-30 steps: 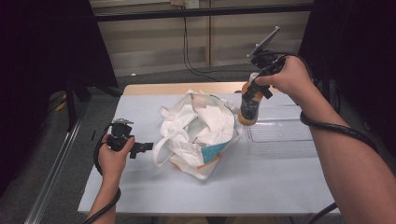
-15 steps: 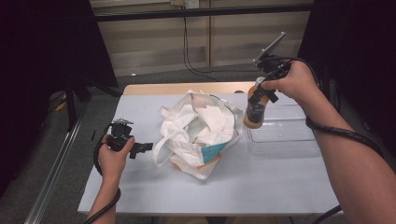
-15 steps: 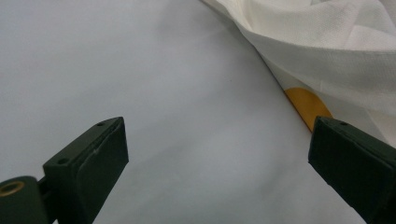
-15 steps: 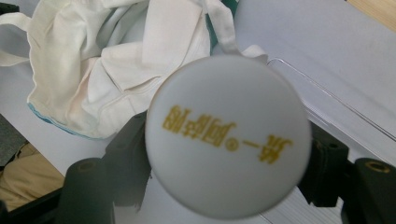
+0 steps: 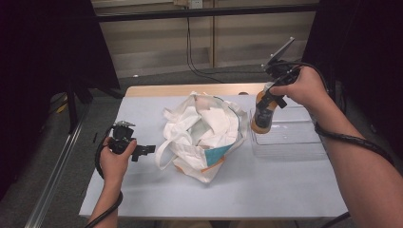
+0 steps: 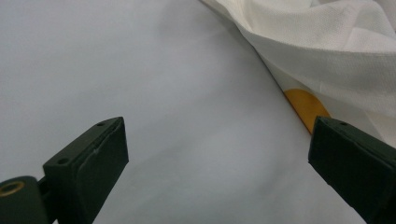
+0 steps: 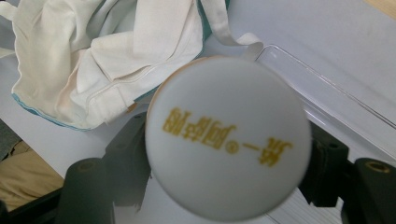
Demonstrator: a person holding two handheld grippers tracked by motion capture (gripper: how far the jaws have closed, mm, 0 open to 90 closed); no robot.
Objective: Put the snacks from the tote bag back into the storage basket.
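A crumpled white cloth tote bag (image 5: pixel 204 133) with teal and orange print lies in the middle of the table. My right gripper (image 5: pixel 267 102) is shut on an orange bottle (image 5: pixel 262 118) and holds it upright above the left end of a clear plastic tray (image 5: pixel 294 142). In the right gripper view the bottle's white cap (image 7: pixel 228 137) with yellow print sits between the jaws, with the bag (image 7: pixel 107 56) beyond it. My left gripper (image 5: pixel 145 151) rests low, just left of the bag, its jaws wide open over bare table (image 6: pixel 140 70) with the bag's edge (image 6: pixel 327 42) beside them.
The table has a pale grey top (image 5: pixel 266 190) and a wooden strip along its far edge (image 5: pixel 190 89). A cable (image 5: pixel 351 140) trails along the right forearm. Dark curtains stand on both sides, and a metal rail (image 5: pixel 57 171) runs along the floor at left.
The right gripper has carried the bottle a little to the right and down, from beside the bag to over the tray's left end. The left gripper has stayed put.
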